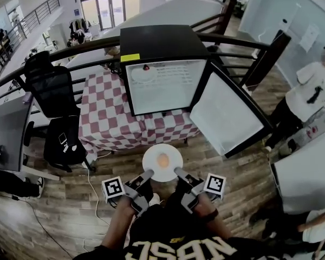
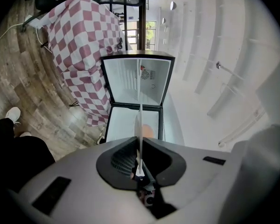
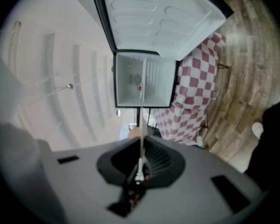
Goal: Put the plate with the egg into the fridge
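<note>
left gripper clamped on plate rim | right gripper likewise | egg half-hidden in gripper views

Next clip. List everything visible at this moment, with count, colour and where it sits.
plate: one, white, held above the wood floor in front of the fridge
egg: one, orange-brown, middle of the plate
fridge: one, black with a white inside, door open to the right, at the table's right end
small red item: one, upper shelf of the fridge, too small to name
table: one, red-and-white checked cloth, left of the fridge
office chair: at least one, black, left of the table
bystander: one, white top, far right
left gripper: black jaws, white marker cube, shut on the plate's left rim
right gripper: same colours, shut on the plate's right rim
</note>
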### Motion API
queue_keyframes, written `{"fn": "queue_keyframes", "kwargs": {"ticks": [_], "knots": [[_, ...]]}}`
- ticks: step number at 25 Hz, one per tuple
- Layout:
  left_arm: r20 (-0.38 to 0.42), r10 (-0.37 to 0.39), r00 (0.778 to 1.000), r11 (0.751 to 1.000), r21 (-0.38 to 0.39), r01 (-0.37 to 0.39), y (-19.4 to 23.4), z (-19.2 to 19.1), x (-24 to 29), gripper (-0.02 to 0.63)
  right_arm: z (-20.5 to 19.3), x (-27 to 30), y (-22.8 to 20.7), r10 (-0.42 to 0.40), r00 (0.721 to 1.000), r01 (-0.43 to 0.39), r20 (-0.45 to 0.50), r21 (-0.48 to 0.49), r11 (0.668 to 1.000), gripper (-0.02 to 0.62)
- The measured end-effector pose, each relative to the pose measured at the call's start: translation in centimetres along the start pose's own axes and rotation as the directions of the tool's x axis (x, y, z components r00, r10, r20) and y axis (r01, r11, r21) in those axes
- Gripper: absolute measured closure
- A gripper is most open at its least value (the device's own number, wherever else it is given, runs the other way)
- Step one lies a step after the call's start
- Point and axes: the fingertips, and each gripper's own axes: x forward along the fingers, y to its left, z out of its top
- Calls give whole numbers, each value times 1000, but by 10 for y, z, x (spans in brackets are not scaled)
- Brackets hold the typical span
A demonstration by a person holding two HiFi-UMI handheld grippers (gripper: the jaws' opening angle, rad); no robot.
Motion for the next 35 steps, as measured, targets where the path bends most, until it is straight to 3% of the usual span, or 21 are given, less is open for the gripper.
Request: {"fn": "queue_keyframes", "kwargs": {"ticks": [11,20,30,35], "knots": [[-2,30,1000,1000,8,-30,-9,41,87,572,90,34,4,5,1000,-5,27,13,1000,565],[58,34,998,999,19,-35,-19,74,170,572,178,64,17,10,1000,-9,7,-63,998,565],[114,60,992,998,-19,-58,-8,95,199,572,210,89,11,17,999,-17,-45,-11,1000,565],[113,58,992,998,-34,-55,-9,113,209,572,221,104,11,5,1000,-5,-26,-2,1000,565]]}}
